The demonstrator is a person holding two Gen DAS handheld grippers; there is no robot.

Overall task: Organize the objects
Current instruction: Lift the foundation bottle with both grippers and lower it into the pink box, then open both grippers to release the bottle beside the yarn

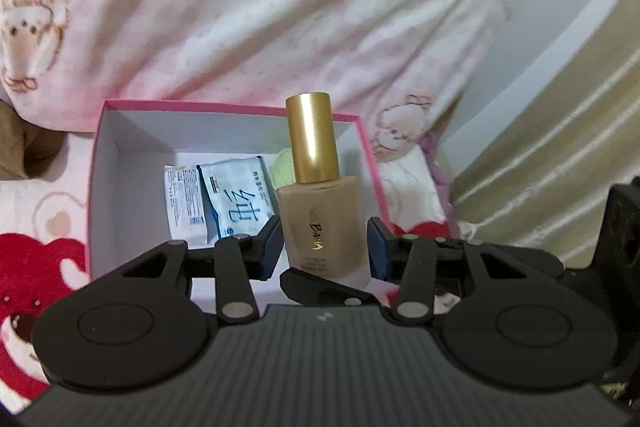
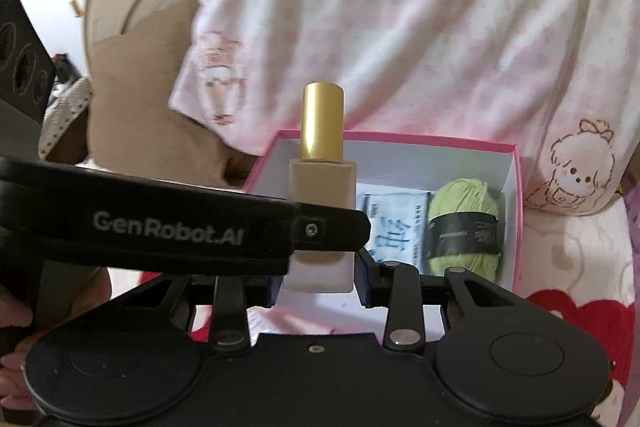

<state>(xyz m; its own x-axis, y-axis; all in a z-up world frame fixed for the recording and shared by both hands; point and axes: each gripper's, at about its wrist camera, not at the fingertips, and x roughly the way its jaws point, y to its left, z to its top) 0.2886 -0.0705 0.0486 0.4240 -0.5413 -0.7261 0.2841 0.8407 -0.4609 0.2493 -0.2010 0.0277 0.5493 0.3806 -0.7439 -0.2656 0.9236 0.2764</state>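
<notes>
We have the foundation bottle (image 1: pixel 320 211) pinched from two sides at once, upright above the near edge of the pink box (image 1: pixel 236 105): the left gripper (image 1: pixel 322 247) clamps its lower body, and the right gripper (image 2: pixel 320 277) is clenched on its base, its finger crossing the bottle in the left view. If one of us lets go late or pulls sideways, the smooth glass could twist out and tip — falling on the wet-wipe packets (image 1: pixel 224 203) or the green yarn ball (image 2: pixel 466 223) already lying inside. The tall gold cap (image 1: pixel 312 139) makes it top-heavy, so a slanted set-down may topple it. The bottle's gold lettering seems to read "NS BAHA"; the left gripper's arm reads "GenRobot.AI" — the packets carry Chinese characters
</notes>
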